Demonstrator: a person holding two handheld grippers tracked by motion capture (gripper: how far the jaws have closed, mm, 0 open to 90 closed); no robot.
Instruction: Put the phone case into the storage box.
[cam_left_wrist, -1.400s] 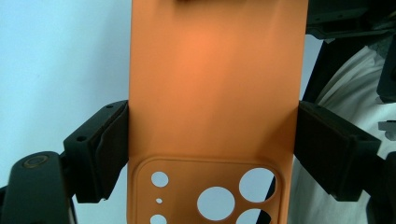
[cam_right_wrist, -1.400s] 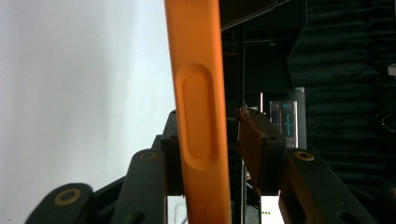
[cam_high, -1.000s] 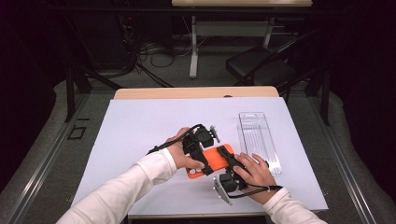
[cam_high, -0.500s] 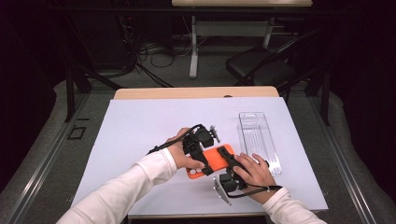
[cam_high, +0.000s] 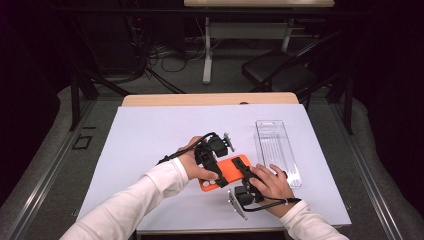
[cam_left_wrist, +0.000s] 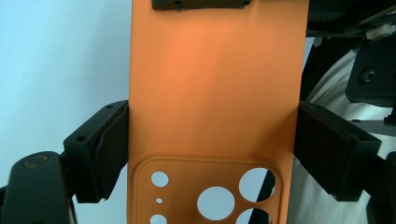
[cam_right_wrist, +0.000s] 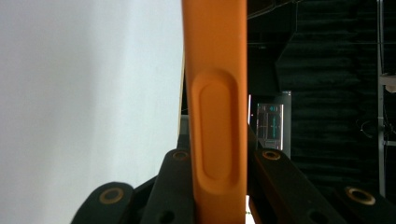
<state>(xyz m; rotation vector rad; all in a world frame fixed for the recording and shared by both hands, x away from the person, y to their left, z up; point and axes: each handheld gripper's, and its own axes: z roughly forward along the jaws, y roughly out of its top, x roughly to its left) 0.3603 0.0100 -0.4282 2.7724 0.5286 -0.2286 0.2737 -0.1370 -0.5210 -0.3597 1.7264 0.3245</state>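
1. Almost nothing changes across the last second: in the high view both hands, both grippers and the orange case (cam_high: 227, 171) sit where they were, low and centre on the white sheet (cam_high: 150, 135).
2. The left gripper (cam_high: 216, 175) is clamped on the case across its width; in the left gripper view its jaws press the two long edges just above the camera cut-outs (cam_left_wrist: 215, 193).
3. The right gripper (cam_high: 242, 167) is clamped on the case (cam_right_wrist: 215, 116) too, pinching its thin side wall beside the raised button strip (cam_right_wrist: 217, 126).
4. The case is held between the two grippers, just above or on the sheet; which one cannot be told.
5. The clear tray (cam_high: 277, 150) lies apart to the right, untouched.
6. The stillness suggests a steadying pause: the two-handed hold looks settled, and the next move, probably turning or carrying the case toward the tray, has not begun.
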